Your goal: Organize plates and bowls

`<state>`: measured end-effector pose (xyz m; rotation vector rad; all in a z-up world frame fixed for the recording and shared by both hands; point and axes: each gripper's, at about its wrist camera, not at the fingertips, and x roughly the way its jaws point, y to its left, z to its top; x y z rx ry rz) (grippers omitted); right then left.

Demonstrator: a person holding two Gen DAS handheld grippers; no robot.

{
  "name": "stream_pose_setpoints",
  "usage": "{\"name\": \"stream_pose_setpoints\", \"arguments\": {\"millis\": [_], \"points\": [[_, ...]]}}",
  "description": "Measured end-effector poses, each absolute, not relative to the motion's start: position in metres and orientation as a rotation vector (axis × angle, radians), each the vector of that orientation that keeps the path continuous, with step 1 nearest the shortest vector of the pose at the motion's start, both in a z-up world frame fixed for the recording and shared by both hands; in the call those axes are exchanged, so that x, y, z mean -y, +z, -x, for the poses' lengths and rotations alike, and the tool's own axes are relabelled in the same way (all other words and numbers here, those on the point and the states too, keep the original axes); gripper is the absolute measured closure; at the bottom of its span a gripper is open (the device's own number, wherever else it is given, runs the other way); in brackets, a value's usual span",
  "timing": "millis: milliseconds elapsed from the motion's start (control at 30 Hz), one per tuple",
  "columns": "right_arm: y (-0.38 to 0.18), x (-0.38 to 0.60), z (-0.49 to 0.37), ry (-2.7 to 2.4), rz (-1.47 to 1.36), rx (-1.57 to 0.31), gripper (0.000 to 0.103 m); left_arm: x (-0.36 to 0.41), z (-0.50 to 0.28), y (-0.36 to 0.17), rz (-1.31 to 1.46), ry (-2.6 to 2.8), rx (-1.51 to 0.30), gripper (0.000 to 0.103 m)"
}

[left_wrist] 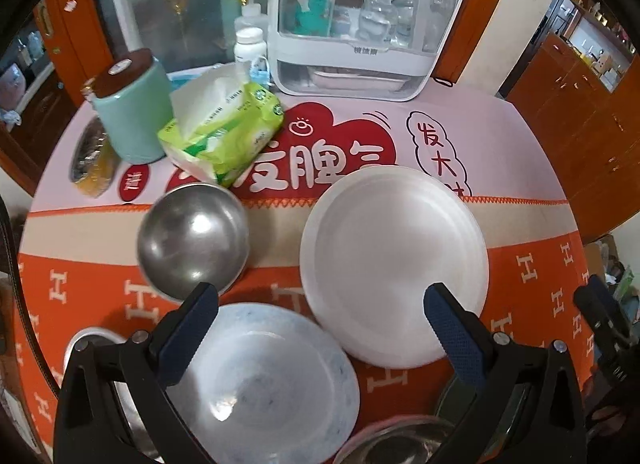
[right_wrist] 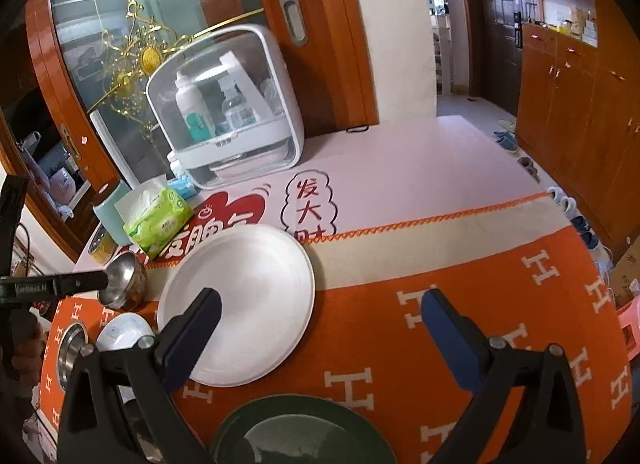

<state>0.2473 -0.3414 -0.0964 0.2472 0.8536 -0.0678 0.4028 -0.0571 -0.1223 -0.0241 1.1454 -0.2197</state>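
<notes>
A table covered by an orange cloth (right_wrist: 460, 304) with white letter shapes holds scattered dishes. Both grippers hover above it with fingers spread wide, holding nothing.

In the left wrist view, the left gripper (left_wrist: 320, 304) hangs over a pale speckled bowl (left_wrist: 264, 384) at the near edge. A steel bowl (left_wrist: 194, 240) sits just beyond it toward the left, and a large white plate (left_wrist: 394, 264) lies to the right, its rim close to the speckled bowl. Another steel bowl (left_wrist: 396, 440) shows partly at the bottom edge.

In the right wrist view, the right gripper (right_wrist: 320, 304) hovers beside the white plate, and a dark green plate (right_wrist: 300, 436) lies at the near edge beneath it.

At the far edge stand a tissue pack (left_wrist: 220, 132), a mint canister (left_wrist: 130, 108) and a clear storage box (left_wrist: 360, 20).

Nothing appears stacked or grouped: each dish lies apart, so the sorting seems barely begun, with plates and bowls all left to gather.
</notes>
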Motion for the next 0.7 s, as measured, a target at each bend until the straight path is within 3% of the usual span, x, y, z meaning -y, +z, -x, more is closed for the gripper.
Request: {"name": "stream_pose_setpoints", "arguments": {"millis": [267,400,533,700], "points": [[-0.135,0.335,-0.265,-0.017,-0.287,-0.932,0.003,0.060,-0.429,-0.165,0.043,-0.226,-1.227,0.006],[-0.155,0.333,-0.274,-0.005,-0.309,-0.981,0.012,0.061,-0.437,-0.184,0.049,-0.225,-1.266,0.010],[-0.173,0.331,-0.278,0.013,-0.348,-1.016,0.017,0.065,-0.442,-0.199,0.026,-0.225,-1.294,0.022],[-0.190,0.332,-0.283,0.024,-0.400,-1.057,0.034,0.065,-0.449,-0.215,0.043,-0.228,-1.326,0.035]]}}
